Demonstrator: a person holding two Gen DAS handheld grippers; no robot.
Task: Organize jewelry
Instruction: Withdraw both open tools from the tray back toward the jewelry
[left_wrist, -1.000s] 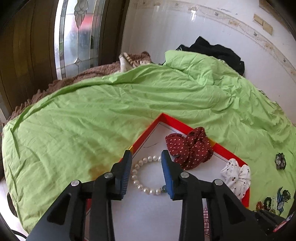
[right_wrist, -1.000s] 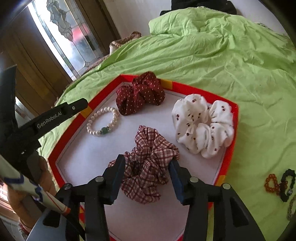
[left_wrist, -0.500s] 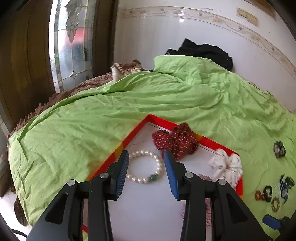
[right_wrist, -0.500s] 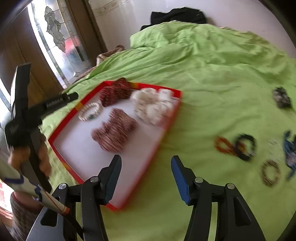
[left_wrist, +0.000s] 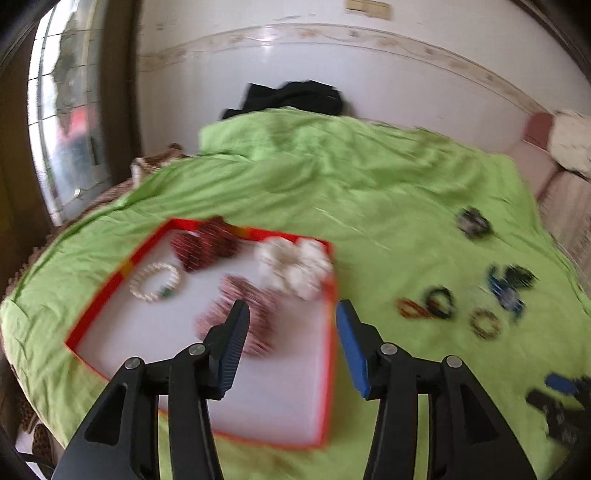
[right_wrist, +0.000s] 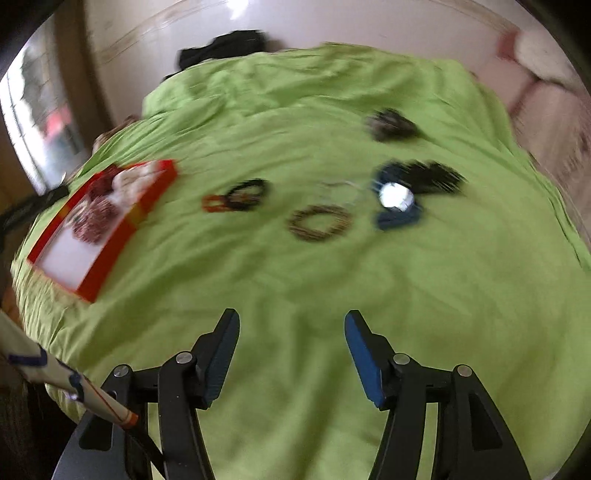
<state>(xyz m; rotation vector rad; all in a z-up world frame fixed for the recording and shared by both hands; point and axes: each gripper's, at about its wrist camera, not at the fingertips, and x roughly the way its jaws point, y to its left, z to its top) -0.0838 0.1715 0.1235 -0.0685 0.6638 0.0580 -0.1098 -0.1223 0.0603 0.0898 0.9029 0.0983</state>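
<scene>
1. My right tool has swung off the red tray and now faces the loose pieces on the green bedspread; its jaws are spread wide, nothing in them.
2. My left tool has pulled back from the pearl bracelet, which now lies in the tray's far-left part; jaws released, empty, hovering over the tray's near right edge.
3. Meaning, I judge: the last drop-off is done and the next pick-up is starting.
4. Tray holds: pearl bracelet, dark red scrunchie at the far side, white scrunchie at the far-right corner, plaid scrunchie mid-tray.
5. Still outside, right of the tray: orange ring touching a black ring, a brown beaded bracelet, a blue piece, and dark items further off. All blurred.
</scene>
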